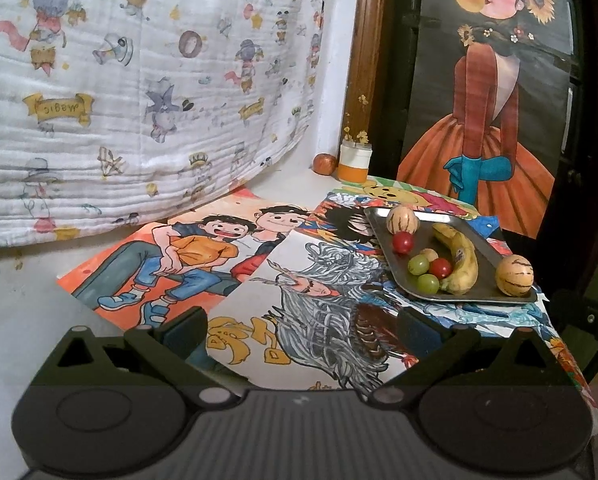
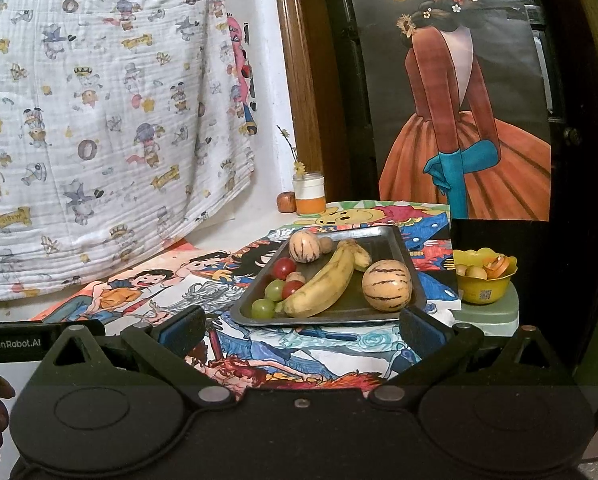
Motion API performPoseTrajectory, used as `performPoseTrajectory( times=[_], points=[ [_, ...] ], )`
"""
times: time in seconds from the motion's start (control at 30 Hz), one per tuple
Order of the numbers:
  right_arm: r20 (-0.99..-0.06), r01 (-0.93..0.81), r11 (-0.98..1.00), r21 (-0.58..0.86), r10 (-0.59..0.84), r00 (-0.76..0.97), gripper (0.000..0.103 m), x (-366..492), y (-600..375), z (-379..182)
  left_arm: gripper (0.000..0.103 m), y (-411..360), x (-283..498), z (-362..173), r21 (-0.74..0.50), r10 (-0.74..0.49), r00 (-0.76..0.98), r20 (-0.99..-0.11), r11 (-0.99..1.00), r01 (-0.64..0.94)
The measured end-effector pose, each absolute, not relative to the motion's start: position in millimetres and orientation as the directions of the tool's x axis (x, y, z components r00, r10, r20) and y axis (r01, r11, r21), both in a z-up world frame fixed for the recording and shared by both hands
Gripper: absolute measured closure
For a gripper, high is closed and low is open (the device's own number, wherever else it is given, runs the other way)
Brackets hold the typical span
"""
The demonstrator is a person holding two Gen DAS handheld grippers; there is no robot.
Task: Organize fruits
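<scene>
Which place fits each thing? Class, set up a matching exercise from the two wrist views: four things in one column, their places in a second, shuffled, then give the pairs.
Things:
1. banana
2. yellow bowl
3. white and orange jar
4. larger striped melon

Places:
A. at the back by the wall, beside a small reddish fruit
B. lying lengthwise along the middle of the metal tray
C. off the tray, to its right, on a pale green stand
D. in the tray's near right corner

Pairs: 1-B, 2-C, 3-A, 4-D
</scene>
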State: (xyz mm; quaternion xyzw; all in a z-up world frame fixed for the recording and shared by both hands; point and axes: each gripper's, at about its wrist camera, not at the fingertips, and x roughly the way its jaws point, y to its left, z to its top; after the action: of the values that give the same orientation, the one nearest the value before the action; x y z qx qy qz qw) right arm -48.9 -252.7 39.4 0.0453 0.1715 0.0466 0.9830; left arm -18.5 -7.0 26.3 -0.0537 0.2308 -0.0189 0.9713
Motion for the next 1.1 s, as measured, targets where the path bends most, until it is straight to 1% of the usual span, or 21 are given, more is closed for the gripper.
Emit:
performPoseTrajectory(
  times=[0.8,1.0,1.1],
  points=[
    [-0.337,-0.071,0.992,0.107,0.104,0.936,0.001,-48.5,-249.5,38.9,0.0,-4.7,-16.7,24.6,-0.116,-0.062,0.886,-0.459,0.993,0.009],
    [-0.342,-0.071,0.992,0.109,0.105,0.934,0.001,-51.0,-247.6,37.1,0.0,-3.3,-14.5,24.8,-0.135,-0.042,0.869,-0.493,0.99,-0.028],
    [-0.347,-0.074,0.991,0.111,0.108,0.932,0.001,-53.3,-245.4,34.1,0.0,-2.8,-14.0,24.9,-0.128,-0.037,0.869,-0.493,0.991,-0.03]
  ],
)
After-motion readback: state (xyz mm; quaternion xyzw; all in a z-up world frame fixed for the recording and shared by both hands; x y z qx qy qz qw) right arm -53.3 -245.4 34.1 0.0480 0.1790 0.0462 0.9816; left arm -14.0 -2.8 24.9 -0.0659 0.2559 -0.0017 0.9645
